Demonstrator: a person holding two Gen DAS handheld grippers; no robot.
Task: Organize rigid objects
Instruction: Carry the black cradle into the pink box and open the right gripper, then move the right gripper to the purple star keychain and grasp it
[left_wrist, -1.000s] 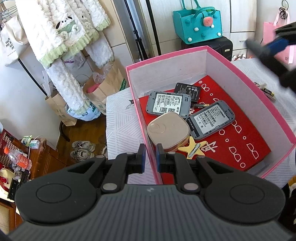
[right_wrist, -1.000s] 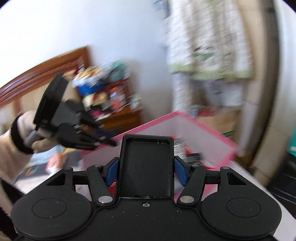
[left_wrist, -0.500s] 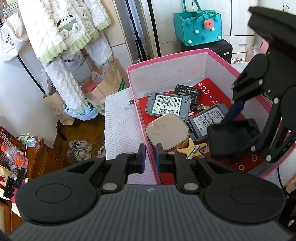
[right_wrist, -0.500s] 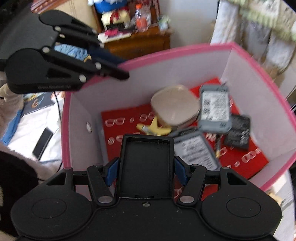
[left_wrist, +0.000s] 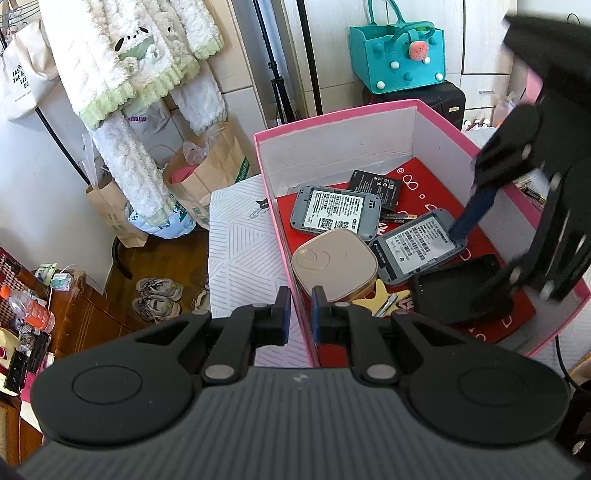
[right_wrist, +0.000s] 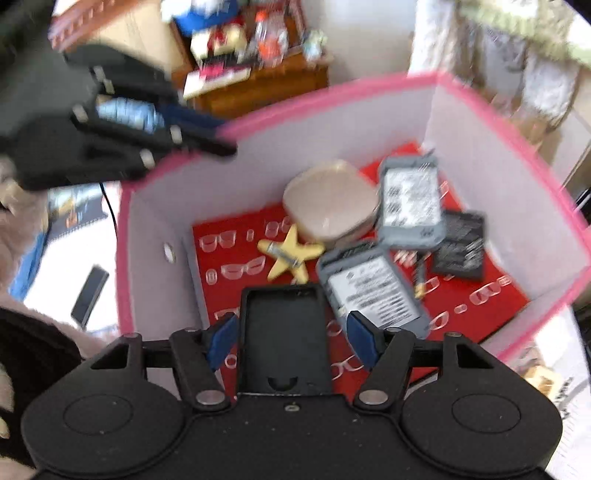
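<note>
the right gripper (right_wrist: 291, 341) hung low inside the pink box (left_wrist: 332, 122), and its jaws had just been opening around the black tray (right_wrist: 284, 332). in the right wrist view a thin gap showed between each blue pad and the tray's sides, so the pinch looked let go, with the tray lying between the jaws. from the left wrist view the tray sat on the box's red floor (left_wrist: 424, 184), just beside a grey case (left_wrist: 417, 245) with a white label and near the yellow star (right_wrist: 290, 253).

the left gripper (left_wrist: 298, 308) had its jaws pressed together on the box's near wall, which seemed to steady the box.

to finish this step well, the right jaws probably needed to spread a little further before lifting straight up, so that neither pad dragged the tray along. the left hold was best kept firm meanwhile. the tan square case (left_wrist: 334, 264) and the second grey case (left_wrist: 336, 214) lay close by, so a sideways exit risked knocking them.
</note>
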